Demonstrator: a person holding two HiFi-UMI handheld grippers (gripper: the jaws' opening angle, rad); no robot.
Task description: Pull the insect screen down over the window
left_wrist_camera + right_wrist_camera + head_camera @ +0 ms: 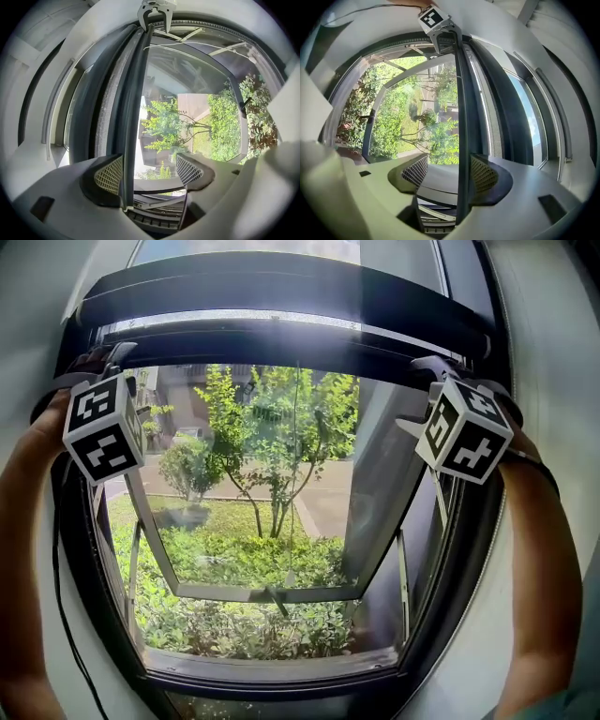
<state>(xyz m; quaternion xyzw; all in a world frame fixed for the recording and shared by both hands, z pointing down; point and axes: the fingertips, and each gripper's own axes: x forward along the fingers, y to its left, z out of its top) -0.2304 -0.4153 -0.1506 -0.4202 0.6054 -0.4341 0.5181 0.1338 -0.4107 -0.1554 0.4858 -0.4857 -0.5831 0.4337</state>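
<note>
Up at the window's [272, 667] left side, the left gripper [149, 172] has its jaws wide apart around the screen bar [281, 336]. The bar runs between them and lies against one pad [108, 174], while the other pad stands clear, so nothing is clamped.

Across the middle, the bar sits high, just under the housing [281, 287]. The opening below is uncovered, and through it show the out-swung sash [262, 592] and the trees [281, 427] beyond.

At the right, the right gripper [449, 172] mirrors the left. Its jaws are spread, the bar passes between them, and it rests against one pad [483, 174].

This looks like the grasping step, with both tools placed at the bar's ends but not yet closed on it. The next move calls for squeezing both sets of jaws onto the bar. After that, both ends should come down together and level to the sill, since an uneven pull would likely skew the bar and make it bind.
</note>
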